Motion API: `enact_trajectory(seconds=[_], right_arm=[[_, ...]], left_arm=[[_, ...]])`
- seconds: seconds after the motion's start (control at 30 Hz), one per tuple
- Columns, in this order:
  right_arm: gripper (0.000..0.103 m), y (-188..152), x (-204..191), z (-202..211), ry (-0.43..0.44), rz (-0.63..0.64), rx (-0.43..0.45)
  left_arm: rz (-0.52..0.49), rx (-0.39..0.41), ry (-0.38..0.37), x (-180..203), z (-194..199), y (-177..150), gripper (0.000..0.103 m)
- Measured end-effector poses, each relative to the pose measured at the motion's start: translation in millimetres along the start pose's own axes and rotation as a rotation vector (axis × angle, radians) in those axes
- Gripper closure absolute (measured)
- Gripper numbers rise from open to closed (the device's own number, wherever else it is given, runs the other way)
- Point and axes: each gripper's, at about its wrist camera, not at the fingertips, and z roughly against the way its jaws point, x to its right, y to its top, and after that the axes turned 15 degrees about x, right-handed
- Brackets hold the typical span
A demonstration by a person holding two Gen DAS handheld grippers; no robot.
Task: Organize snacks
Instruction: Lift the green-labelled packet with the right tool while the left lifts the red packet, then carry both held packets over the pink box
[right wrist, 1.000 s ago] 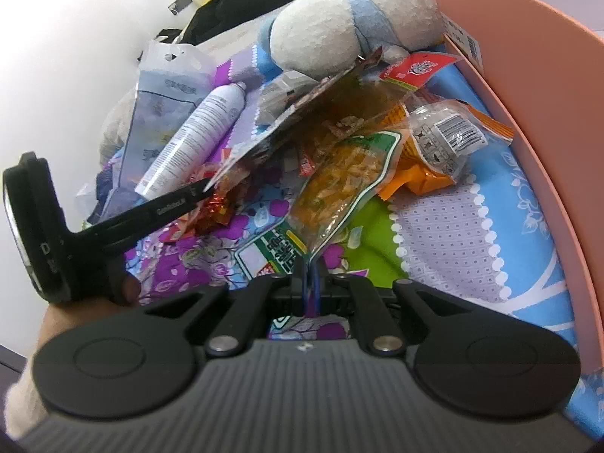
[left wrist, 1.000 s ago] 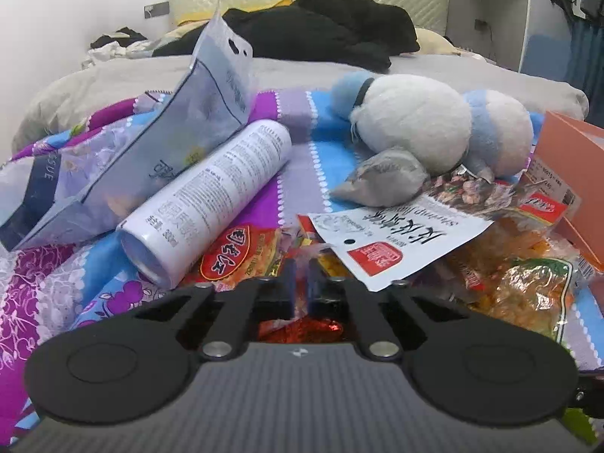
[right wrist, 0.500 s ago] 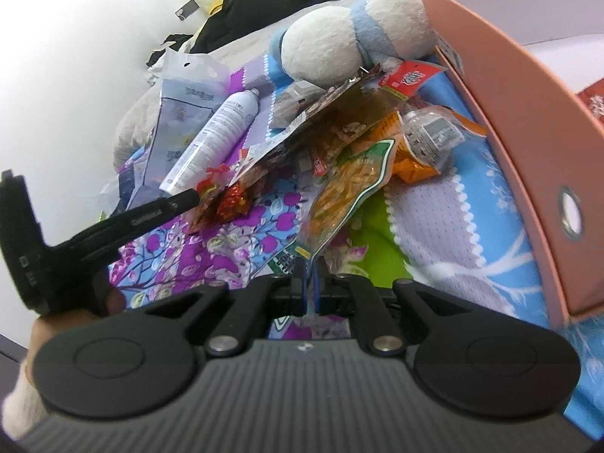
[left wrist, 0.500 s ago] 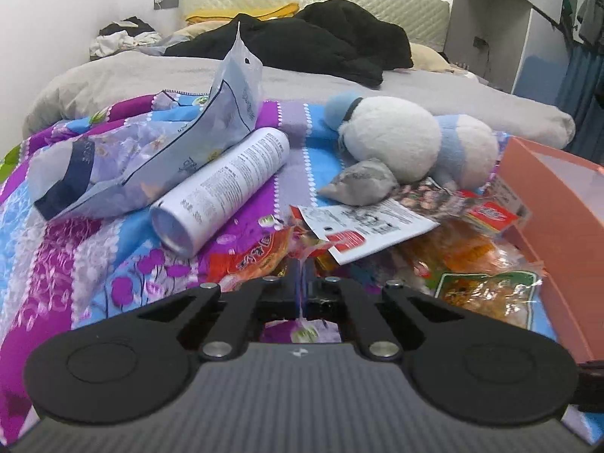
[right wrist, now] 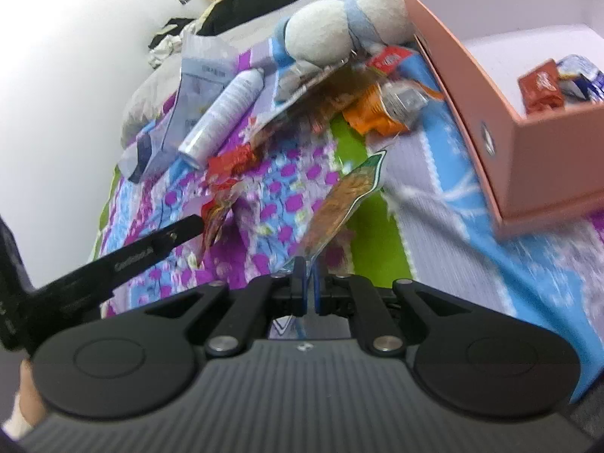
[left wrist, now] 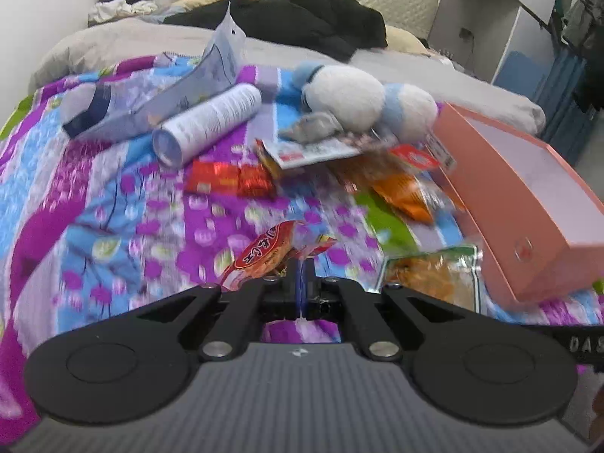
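Note:
My left gripper is shut on a red snack packet, held above the blanket; the same gripper and red snack packet show at left in the right wrist view. My right gripper is shut on a green-edged packet of orange snacks, which hangs lifted; that green-edged packet shows low right in the left view. A pink box stands open at right, with a red packet and a blue-white wrapper inside. More snack packets lie piled beside the pink box.
A white spray can, a pale pouch and a white-and-blue plush toy lie on the patterned blanket. Red wrappers sit mid-blanket. Dark clothes are heaped at the bed's far end.
Both grippers pulled back and up from the pile, each lifting its packet off the blanket. The pink box's inside has come into the right wrist view.

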Motion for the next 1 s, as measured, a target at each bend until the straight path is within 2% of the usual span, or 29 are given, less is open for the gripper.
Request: enact_trajectory(seconds=[0.3, 0.53, 0.57, 0.63, 0.67, 0.7, 0.73, 0.77, 0.8, 1.0], right_arm=[[0.097, -21, 10, 41, -0.043, -0.002, -0.044], [0.093, -37, 29, 53, -0.093, -0.031, -0.068], [0.093, -37, 31, 53, -0.089, -0.046, -0.068], [0.091, -37, 35, 52, -0.094, -0.070, -0.075], [0.083, -37, 36, 50, -0.101, -0.073, -0.080], [0.064, -36, 36, 49, -0.106, -0.070, -0.083], [0.053, -36, 36, 49, -0.107, -0.066, -0.081], [0.035, -35, 36, 49, -0.107, -0.064, -0.068], [0.029, -34, 36, 51, -0.108, -0.060, -0.052], [0.027, -31, 30, 43, -0.129, 0.053, 0.005]], left_arm=[[0.029, -0.105, -0.056, 11, 48, -38, 0.102], [0.033, -0.173, -0.062, 15, 55, -55, 0.098], [0.040, -0.184, -0.057, 14, 55, -54, 0.093], [0.076, -0.198, -0.062, 12, 54, -52, 0.072], [0.099, -0.195, -0.063, 10, 55, -51, 0.050], [0.116, -0.188, -0.062, 8, 56, -49, 0.035], [0.134, -0.181, -0.064, 6, 57, -47, 0.031], [0.153, -0.179, -0.066, 4, 56, -46, 0.026], [0.169, -0.182, -0.063, 3, 55, -45, 0.021], [0.180, -0.180, 0.012, -5, 36, -43, 0.015]])
